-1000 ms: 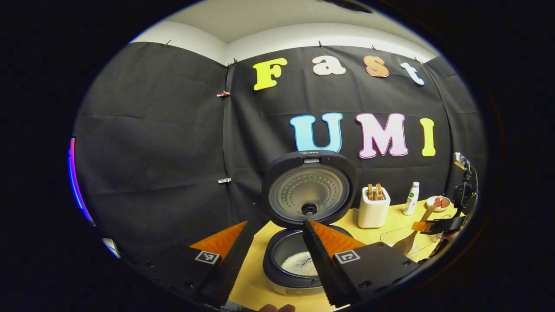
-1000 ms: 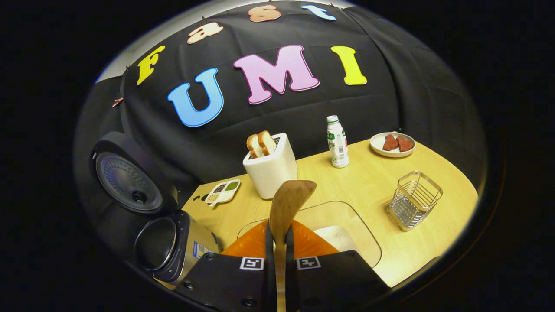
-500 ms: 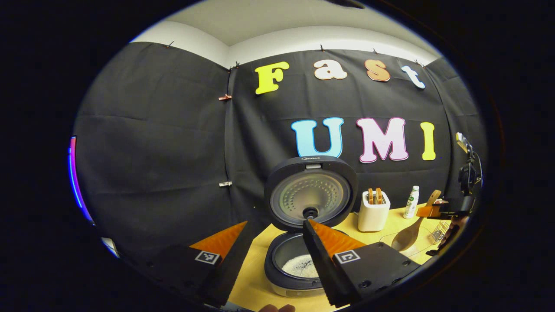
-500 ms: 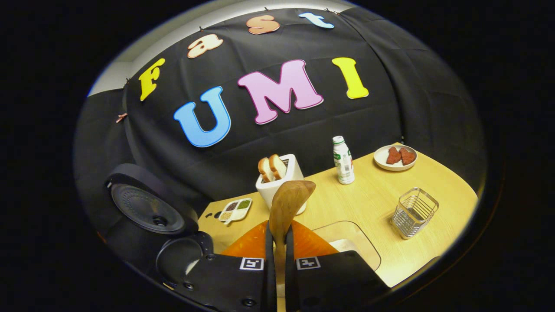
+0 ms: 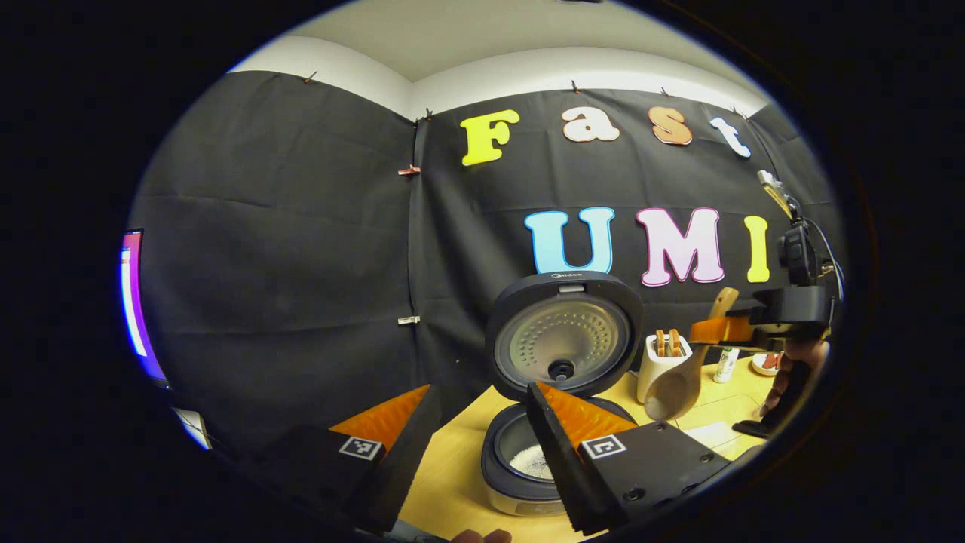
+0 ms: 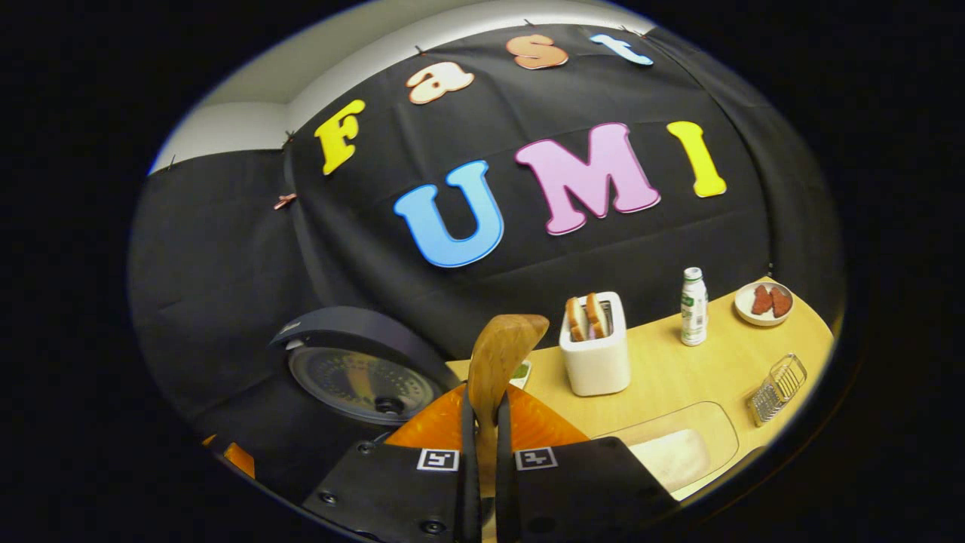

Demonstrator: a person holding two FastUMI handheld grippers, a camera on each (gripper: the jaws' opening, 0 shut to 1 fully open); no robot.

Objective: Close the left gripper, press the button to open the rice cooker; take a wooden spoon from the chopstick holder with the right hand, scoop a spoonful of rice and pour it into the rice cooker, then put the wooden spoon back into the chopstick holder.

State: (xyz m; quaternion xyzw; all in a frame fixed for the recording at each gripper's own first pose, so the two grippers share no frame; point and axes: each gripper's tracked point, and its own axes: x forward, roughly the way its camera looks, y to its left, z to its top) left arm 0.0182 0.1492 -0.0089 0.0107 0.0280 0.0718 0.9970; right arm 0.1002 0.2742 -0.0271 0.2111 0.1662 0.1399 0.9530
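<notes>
The black rice cooker (image 5: 528,471) stands open with its lid (image 5: 565,335) upright, and white rice lies in the pot. My left gripper (image 5: 480,388) is open in front of it, holding nothing. My right gripper (image 6: 482,411) is shut on the handle of the wooden spoon (image 6: 501,354). In the left gripper view the right gripper (image 5: 754,328) holds the spoon (image 5: 675,388) bowl down, just right of the lid, with a bit of white at its lower edge. The wire chopstick holder (image 6: 780,388) sits at the table's right edge.
A glass dish of rice (image 6: 671,452) lies near the front of the wooden table (image 6: 678,377). Behind it stand a white toaster with bread (image 6: 595,347), a small bottle (image 6: 693,305) and a plate of red pieces (image 6: 763,302). A hand (image 5: 791,369) holds the right gripper.
My right gripper has lifted the spoon off the glass dish and carried it left, up beside the cooker lid. My left gripper has stayed open and shifted only slightly.
</notes>
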